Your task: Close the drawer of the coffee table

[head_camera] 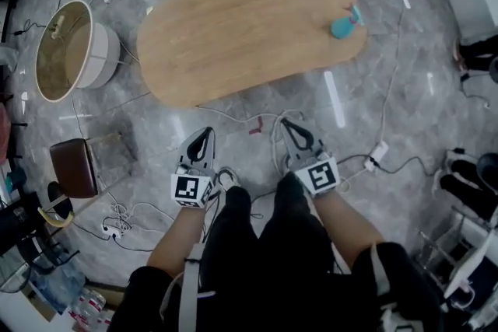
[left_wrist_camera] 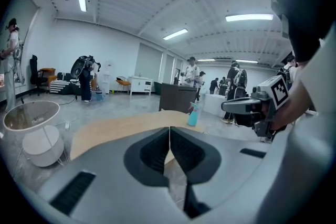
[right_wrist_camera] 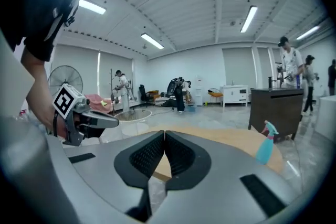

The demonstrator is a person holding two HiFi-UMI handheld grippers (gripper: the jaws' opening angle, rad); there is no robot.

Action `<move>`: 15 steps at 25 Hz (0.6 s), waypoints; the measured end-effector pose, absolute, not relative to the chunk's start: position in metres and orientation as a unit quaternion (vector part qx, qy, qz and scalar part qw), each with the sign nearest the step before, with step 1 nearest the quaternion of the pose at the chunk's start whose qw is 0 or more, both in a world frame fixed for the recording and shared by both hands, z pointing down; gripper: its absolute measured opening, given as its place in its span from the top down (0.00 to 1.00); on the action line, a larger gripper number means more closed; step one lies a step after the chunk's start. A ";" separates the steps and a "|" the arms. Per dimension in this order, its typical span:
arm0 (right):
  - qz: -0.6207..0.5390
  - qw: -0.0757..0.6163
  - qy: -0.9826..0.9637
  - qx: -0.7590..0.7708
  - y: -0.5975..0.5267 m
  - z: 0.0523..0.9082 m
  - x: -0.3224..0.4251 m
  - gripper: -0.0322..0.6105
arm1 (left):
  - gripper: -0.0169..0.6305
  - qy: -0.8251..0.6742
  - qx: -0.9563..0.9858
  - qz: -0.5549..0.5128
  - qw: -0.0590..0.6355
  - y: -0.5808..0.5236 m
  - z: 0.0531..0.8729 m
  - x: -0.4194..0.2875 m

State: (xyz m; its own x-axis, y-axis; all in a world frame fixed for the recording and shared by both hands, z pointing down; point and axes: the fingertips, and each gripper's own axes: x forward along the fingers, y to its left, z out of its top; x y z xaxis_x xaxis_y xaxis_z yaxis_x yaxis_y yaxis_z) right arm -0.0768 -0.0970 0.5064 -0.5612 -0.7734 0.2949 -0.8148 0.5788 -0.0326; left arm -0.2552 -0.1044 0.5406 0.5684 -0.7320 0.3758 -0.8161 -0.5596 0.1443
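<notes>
The coffee table (head_camera: 249,31) is a low oval with a light wooden top, lying ahead of me on the grey floor. No drawer shows from above, and none shows in either gripper view. A blue spray bottle (head_camera: 345,25) stands near the table's right end. My left gripper (head_camera: 205,133) and right gripper (head_camera: 286,123) hang side by side above the floor, short of the table's near edge. Both are shut and empty. In the left gripper view, the left gripper (left_wrist_camera: 169,128) has its jaws pressed together, with the table (left_wrist_camera: 121,128) beyond. The right gripper (right_wrist_camera: 164,134) looks the same in its own view.
A round white tub-shaped thing (head_camera: 74,50) sits on the floor left of the table, with a brown stool (head_camera: 74,166) nearer me. Cables (head_camera: 257,120) and a power strip (head_camera: 379,153) lie between me and the table. A dark cabinet (left_wrist_camera: 178,98) and people stand far behind.
</notes>
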 end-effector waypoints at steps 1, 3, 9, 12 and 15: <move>0.086 0.118 -0.875 0.462 -0.097 0.487 -0.074 0.93 | 0.96 -0.444 0.873 0.132 0.152 -0.103 0.522 -0.256; 0.086 0.102 -0.866 0.483 -0.098 0.450 -0.067 0.93 | 0.96 -0.451 0.872 0.116 0.150 -0.102 0.485 -0.258; 0.050 0.059 -0.850 0.522 -0.107 0.348 -0.045 0.93 | 0.96 -0.469 0.870 0.083 0.124 -0.113 0.383 -0.263; 0.029 0.061 -0.849 0.524 -0.101 0.314 -0.034 0.93 | 0.96 -0.477 0.871 0.072 0.094 -0.115 0.335 -0.263; 0.034 0.050 -0.845 0.531 -0.092 0.284 -0.021 0.93 | 0.96 -0.481 0.871 0.058 0.076 -0.115 0.296 -0.260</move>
